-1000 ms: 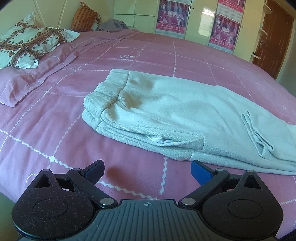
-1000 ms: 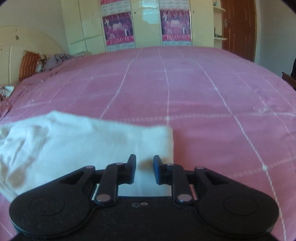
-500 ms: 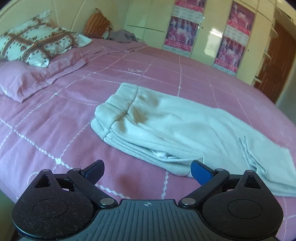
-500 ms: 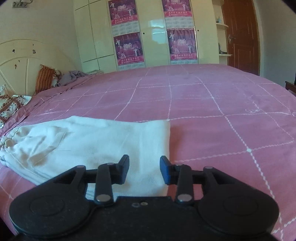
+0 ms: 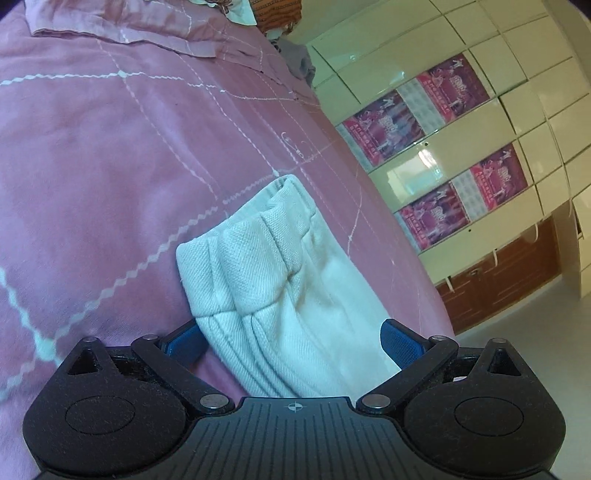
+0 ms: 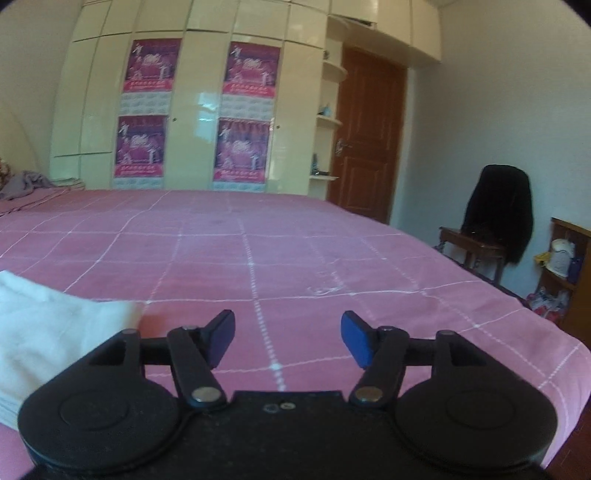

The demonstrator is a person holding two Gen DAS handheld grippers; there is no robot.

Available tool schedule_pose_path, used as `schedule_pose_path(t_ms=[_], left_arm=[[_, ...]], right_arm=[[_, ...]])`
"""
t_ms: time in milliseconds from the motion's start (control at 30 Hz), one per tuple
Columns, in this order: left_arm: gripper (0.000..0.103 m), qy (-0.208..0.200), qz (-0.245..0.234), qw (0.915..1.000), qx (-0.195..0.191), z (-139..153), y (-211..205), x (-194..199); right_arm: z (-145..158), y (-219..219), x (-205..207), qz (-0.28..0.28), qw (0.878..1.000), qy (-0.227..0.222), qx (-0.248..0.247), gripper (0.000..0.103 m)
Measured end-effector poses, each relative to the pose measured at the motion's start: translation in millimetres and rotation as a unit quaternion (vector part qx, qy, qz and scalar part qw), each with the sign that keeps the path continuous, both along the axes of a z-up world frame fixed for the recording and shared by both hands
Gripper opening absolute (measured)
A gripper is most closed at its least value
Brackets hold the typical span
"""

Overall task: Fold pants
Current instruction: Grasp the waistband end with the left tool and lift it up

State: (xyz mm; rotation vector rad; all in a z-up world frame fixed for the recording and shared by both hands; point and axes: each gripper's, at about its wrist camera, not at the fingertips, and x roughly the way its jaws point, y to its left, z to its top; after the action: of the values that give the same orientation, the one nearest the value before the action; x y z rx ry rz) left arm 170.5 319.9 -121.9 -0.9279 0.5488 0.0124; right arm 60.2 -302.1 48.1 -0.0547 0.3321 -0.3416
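The light grey pants (image 5: 273,280) lie on the pink bedspread (image 5: 110,166). In the left wrist view, which is rolled sideways, their waistband end runs between the open blue fingers (image 5: 397,341) of my left gripper (image 5: 291,343); the jaws stand wide on either side of the cloth and do not pinch it. In the right wrist view the leg end of the pants (image 6: 48,332) lies at the lower left. My right gripper (image 6: 288,338) is open and empty, to the right of that leg end, above bare bedspread (image 6: 295,258).
Pillows (image 5: 229,7) and a pink pillowcase (image 5: 122,26) lie at the head of the bed. A cream wardrobe with posters (image 6: 192,114), a brown door (image 6: 369,136), a chair with a black garment (image 6: 495,214) and a side shelf (image 6: 565,266) stand beyond the bed.
My left gripper has moved in and rolled sideways, so the waistband now lies between its open jaws. My right gripper has opened wider and shifted right, off the leg end.
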Motion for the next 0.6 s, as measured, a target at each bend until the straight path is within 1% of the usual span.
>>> schedule_pose_path(t_ms=[100,133,167,200,233,267,300,333,367,400,433,500,533,567,600], left_arm=[[0.099,-0.011,0.000,0.9997,0.022,-3,-7,19],[0.090,-0.014,-0.003,0.9994,0.033,-4,-10,23],[0.054,-0.008,0.008,0.9992,0.038,-4,-9,24],[0.018,-0.010,0.026,0.9994,-0.019,-9,1,20],[0.018,-0.053,0.041,0.9955,-0.067,-8,7,9],[0.018,-0.079,0.036,0.9950,-0.047,0,3,2],[0.018,-0.080,0.029,0.9963,0.008,8,-5,-1],[0.018,-0.049,0.028,0.9980,0.029,2,-7,2],[0.018,0.005,0.029,0.9995,0.009,-15,-1,11],[0.018,0.019,0.034,0.9983,-0.044,-31,9,15],[0.019,0.008,0.034,0.9976,-0.061,-33,15,18],[0.019,0.017,0.019,0.9997,0.000,-22,3,26],[0.019,0.022,0.019,0.9994,0.020,-15,-3,29],[0.019,0.018,0.020,0.9992,0.029,-9,-6,31],[0.019,0.002,0.020,0.9993,0.032,2,-10,31]], right_arm=[[0,-25,-10,-0.030,0.999,-0.008,0.020,0.065],[-3,-37,-10,-0.044,0.998,-0.010,0.040,0.065],[-3,-45,-11,-0.051,0.997,-0.014,0.061,0.065],[-5,-54,-9,-0.059,0.995,-0.016,0.084,0.065],[-6,-61,-7,-0.070,0.993,-0.015,0.097,0.065],[-7,-67,-4,-0.080,0.991,-0.013,0.108,0.065],[-8,-71,-5,-0.083,0.990,-0.013,0.117,0.065],[-9,-76,-6,-0.087,0.989,-0.016,0.123,0.065],[-10,-80,-8,-0.096,0.987,-0.017,0.125,0.066],[-13,-87,-9,-0.114,0.984,-0.014,0.138,0.066],[-17,-95,-10,-0.126,0.979,-0.011,0.162,0.066],[-23,-110,-13,-0.151,0.968,-0.013,0.202,0.066],[-26,-115,-15,-0.157,0.963,-0.018,0.217,0.066],[-29,-120,-19,-0.159,0.959,-0.025,0.233,0.066],[-31,-124,-23,-0.161,0.955,-0.031,0.246,0.066]])
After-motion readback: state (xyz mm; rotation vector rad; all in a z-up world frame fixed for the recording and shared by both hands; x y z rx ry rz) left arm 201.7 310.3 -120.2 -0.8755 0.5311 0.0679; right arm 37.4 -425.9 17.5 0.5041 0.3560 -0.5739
